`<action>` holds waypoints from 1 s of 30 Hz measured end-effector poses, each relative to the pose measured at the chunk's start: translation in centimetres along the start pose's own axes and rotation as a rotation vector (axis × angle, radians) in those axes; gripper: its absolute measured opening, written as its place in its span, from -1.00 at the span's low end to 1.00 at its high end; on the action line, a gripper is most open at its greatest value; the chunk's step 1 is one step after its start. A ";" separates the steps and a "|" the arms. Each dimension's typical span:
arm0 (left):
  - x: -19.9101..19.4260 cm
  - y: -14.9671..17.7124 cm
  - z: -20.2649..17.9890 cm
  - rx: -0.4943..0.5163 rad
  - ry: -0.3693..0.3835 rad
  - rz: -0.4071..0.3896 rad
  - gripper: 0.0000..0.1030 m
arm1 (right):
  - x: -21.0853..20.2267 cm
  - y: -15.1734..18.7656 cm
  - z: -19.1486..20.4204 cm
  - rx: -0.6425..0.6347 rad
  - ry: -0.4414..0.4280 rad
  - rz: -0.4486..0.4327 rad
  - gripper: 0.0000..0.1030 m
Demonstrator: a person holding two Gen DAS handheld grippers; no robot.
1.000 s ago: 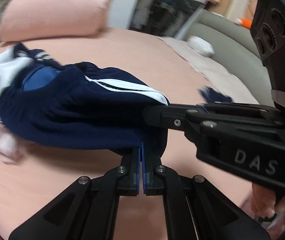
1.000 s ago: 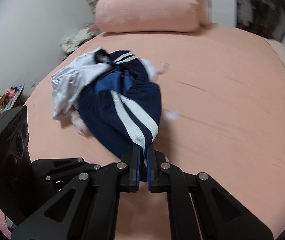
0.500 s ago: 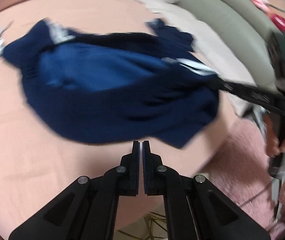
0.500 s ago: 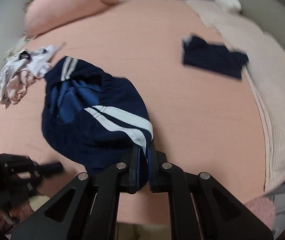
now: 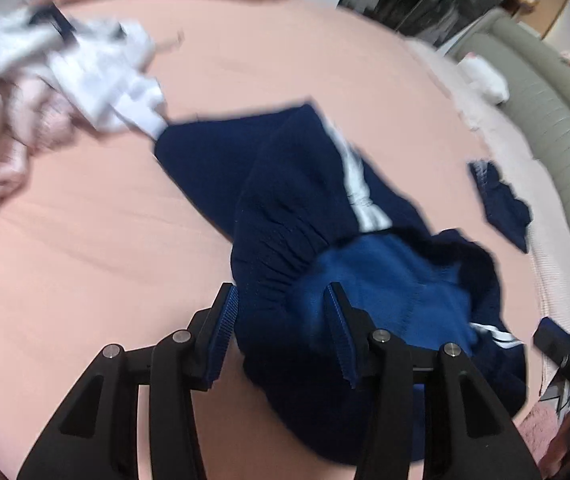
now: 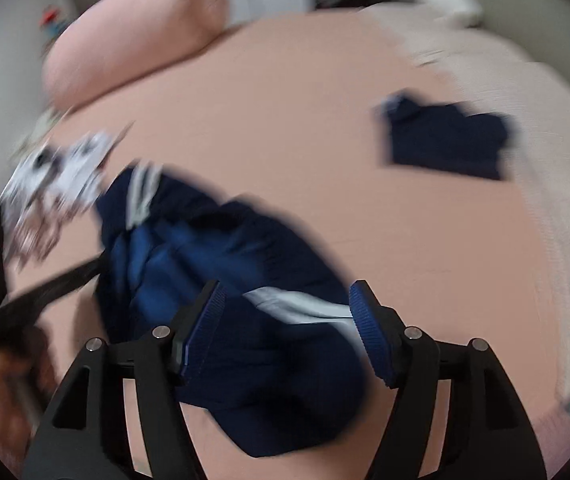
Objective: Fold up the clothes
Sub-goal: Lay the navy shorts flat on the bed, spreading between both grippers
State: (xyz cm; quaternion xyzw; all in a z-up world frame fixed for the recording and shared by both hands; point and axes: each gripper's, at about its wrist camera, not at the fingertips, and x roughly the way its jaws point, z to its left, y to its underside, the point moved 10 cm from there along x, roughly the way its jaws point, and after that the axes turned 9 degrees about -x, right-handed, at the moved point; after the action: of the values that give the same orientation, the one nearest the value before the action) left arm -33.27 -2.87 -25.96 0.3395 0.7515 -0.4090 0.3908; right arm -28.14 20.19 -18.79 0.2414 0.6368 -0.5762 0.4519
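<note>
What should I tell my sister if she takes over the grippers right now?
Left gripper: jaws opening, navy shorts between them, not pinched.
Right gripper: jaws opening too, over the white-striped edge.
The shorts lie crumpled, unfolded, near the front of the pink bed.
A small navy piece already lies flat further back; a white and pink pile waits.
Left to do: flatten and fold the shorts, then the pile.

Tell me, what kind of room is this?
Probably a bedroom. A big bed with a pink sheet fills the view, a pink pillow lies at its far end, and clothes such as navy shorts lie on it.
</note>
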 end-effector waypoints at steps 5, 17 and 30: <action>-1.0 1.1 -0.7 0.065 -0.086 -0.017 -0.54 | 5.7 1.6 -0.8 0.002 0.042 0.126 0.14; -11.2 9.8 0.6 0.160 -0.049 0.068 -0.86 | 0.1 5.3 -1.9 -0.097 0.084 0.118 -0.38; -8.5 5.9 -4.1 0.294 -0.037 -0.008 -0.06 | -1.8 6.5 -1.0 0.106 -0.078 0.108 -0.23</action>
State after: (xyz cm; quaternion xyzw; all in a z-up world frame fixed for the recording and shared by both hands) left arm -25.68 1.71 -19.16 0.3824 0.6775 -0.5225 0.3488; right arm -22.16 22.92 -20.66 0.2761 0.5735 -0.5929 0.4934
